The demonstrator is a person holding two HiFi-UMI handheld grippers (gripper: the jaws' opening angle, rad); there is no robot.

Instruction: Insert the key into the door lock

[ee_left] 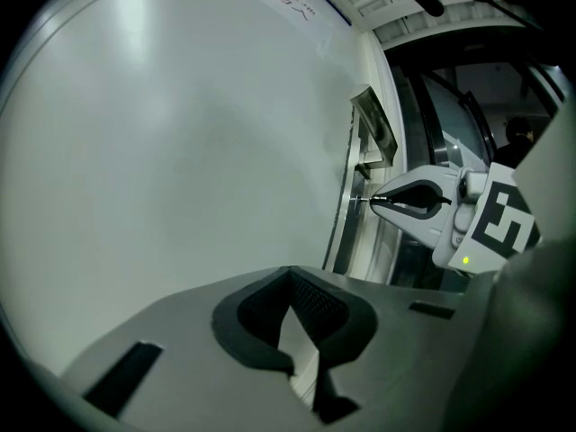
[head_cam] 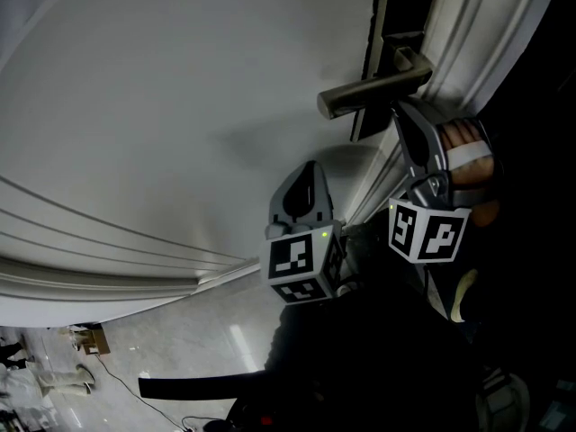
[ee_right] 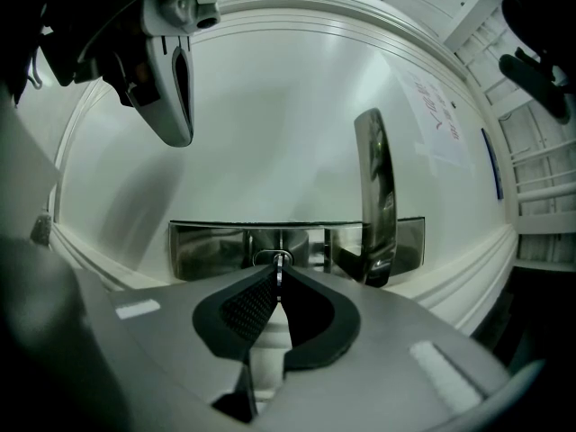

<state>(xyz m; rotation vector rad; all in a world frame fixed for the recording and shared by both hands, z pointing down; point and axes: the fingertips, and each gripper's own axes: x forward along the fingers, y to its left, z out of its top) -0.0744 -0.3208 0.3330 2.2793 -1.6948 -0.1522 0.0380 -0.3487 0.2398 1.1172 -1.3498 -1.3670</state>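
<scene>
The white door carries a metal handle on a dark lock plate. In the right gripper view my right gripper is shut on a thin key, whose tip sits at the round lock cylinder in the steel plate, left of the handle. The left gripper view shows that key touching the door's edge plate. My left gripper is shut on nothing and hangs close to the door face, below and left of the handle.
Raised mouldings run across the door panel. A person's hand holds the right gripper at the door edge. A dark opening lies beyond the door frame. Floor with cables shows at the bottom left.
</scene>
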